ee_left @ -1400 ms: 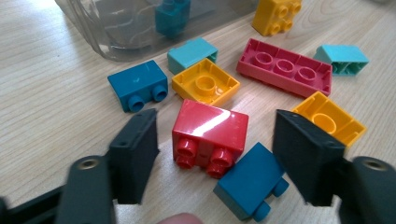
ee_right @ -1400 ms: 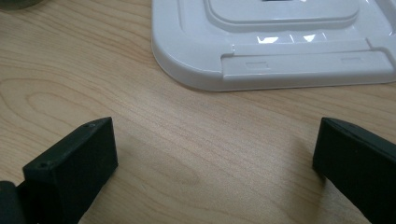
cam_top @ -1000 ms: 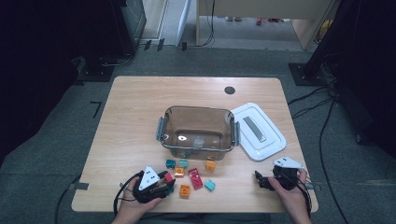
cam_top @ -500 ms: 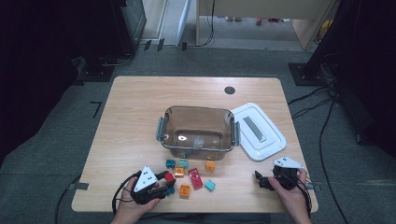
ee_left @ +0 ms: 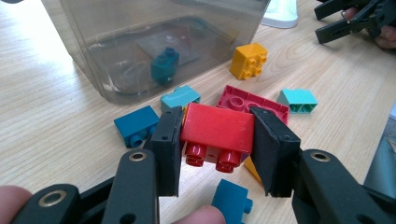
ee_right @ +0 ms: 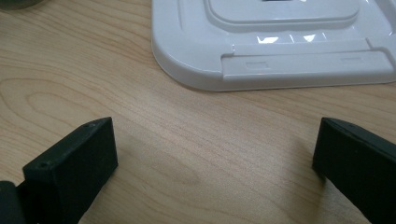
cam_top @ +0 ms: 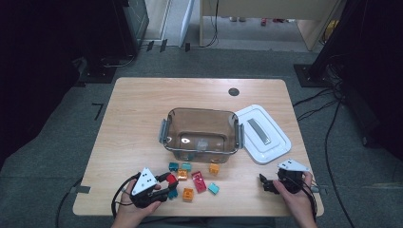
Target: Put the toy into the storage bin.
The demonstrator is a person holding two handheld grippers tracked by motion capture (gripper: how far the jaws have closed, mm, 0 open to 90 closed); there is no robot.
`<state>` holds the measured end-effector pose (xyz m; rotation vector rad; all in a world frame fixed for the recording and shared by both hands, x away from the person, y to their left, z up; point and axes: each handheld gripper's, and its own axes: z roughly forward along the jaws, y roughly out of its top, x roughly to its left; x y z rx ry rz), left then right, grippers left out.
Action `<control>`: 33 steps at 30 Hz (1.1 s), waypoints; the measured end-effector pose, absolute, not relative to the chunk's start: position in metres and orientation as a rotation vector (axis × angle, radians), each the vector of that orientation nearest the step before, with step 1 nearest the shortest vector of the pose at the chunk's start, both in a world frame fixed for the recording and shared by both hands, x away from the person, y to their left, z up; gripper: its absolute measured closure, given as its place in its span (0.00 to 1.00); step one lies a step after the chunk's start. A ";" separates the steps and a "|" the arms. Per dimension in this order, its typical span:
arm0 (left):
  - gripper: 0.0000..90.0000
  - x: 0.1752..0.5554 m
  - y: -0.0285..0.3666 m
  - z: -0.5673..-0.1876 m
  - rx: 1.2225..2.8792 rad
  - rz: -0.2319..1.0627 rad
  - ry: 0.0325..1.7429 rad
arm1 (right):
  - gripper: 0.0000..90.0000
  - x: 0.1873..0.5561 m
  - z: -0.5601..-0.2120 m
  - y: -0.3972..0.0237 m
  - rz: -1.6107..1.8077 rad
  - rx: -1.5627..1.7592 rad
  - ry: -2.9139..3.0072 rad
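Left gripper view shows the red brick [ee_left: 217, 127], a two-by-two plastic block, turned on its side with its round studs facing the camera. The left gripper [ee_left: 217, 151] has both pads pressed against its smooth sides, lifted just above the table [cam_top: 133, 114], near the clear plastic bin [cam_top: 200, 130] and over the loose bricks. The left hand [cam_top: 135, 209] grips from the near edge. The right gripper [cam_top: 264, 183] rests at the near right, jaws spread wide beside the white lid [ee_right: 280, 37].
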<state>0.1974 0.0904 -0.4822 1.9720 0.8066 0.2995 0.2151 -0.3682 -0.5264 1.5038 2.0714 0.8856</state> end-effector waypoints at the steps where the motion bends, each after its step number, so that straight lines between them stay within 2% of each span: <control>1: 0.64 0.197 0.090 -0.481 1.970 0.296 0.807 | 0.00 0.215 -0.526 -0.368 0.886 1.504 2.071; 23: 0.64 0.208 0.082 -0.429 1.915 0.339 0.750 | 0.00 0.215 -0.526 -0.368 0.886 1.504 2.071; 33: 0.64 0.230 0.071 -0.401 1.879 0.330 0.725 | 0.00 0.215 -0.526 -0.368 0.886 1.504 2.071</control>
